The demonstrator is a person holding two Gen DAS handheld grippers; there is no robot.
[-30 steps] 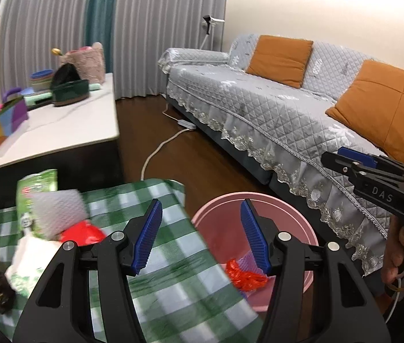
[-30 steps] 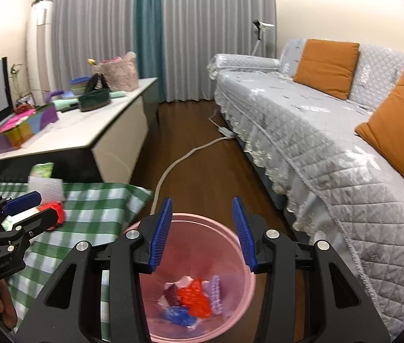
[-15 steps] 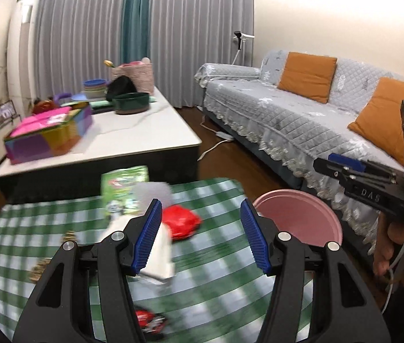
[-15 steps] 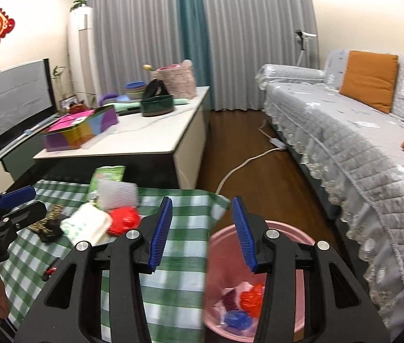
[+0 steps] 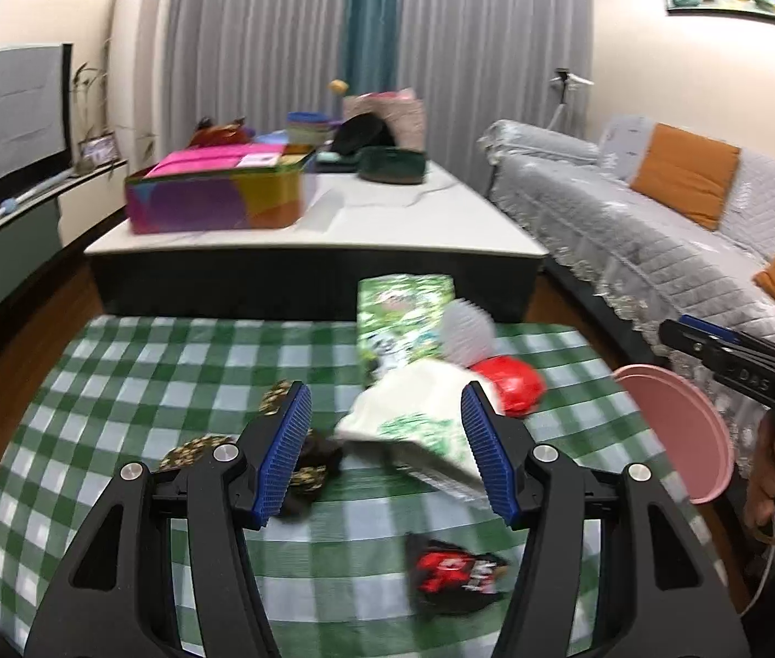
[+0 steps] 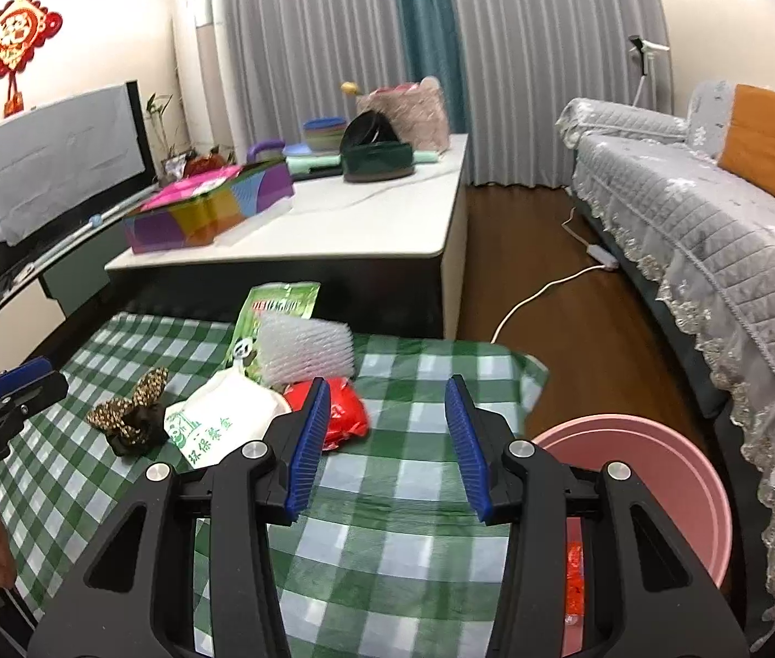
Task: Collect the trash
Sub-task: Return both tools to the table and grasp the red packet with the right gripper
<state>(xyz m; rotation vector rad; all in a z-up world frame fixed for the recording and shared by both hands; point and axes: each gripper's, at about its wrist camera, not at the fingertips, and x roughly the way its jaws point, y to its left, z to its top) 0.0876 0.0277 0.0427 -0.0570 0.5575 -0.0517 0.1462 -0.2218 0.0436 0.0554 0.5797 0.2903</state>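
Even indoor light; fisheye bending and dark corners; left wrist view slightly motion-blurred.

bare checked cloth (image 6: 398,499) fronts litter pile (image 6: 255,411).

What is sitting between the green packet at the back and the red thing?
A white foam net sleeve lies between the green packet and the red wrapper, overlapping both. The right wrist view shows it best.
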